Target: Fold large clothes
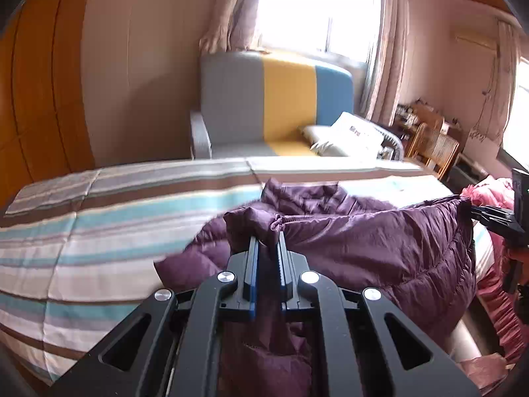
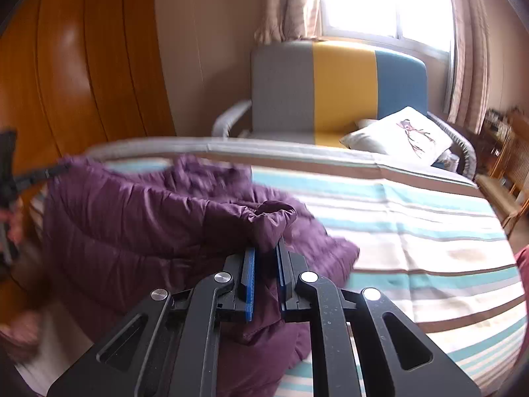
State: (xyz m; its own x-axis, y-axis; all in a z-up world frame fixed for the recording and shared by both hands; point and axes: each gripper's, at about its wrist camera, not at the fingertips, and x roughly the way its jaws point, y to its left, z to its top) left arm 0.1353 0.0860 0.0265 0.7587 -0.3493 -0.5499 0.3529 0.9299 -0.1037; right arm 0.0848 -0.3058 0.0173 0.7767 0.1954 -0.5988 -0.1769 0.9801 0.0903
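A large purple puffer jacket [image 1: 380,241] hangs stretched between my two grippers above the striped bed. My left gripper [image 1: 268,236] is shut on a bunched edge of the jacket. My right gripper [image 2: 266,248] is shut on another bunched edge of the same jacket [image 2: 132,218]. In the left wrist view the right gripper [image 1: 496,220] shows at the far right, pinching the jacket's far corner. In the right wrist view the left gripper [image 2: 36,173] shows at the far left, holding the other corner. The lower part of the jacket drapes down onto the bed.
The bed [image 1: 82,231] has a striped cover of white, teal and brown. A grey, yellow and blue sofa [image 1: 274,99] with white pillows [image 2: 403,135] stands behind it under a window. A wooden wardrobe [image 2: 82,76] is at the left. Pink bedding [image 1: 496,195] lies at the right.
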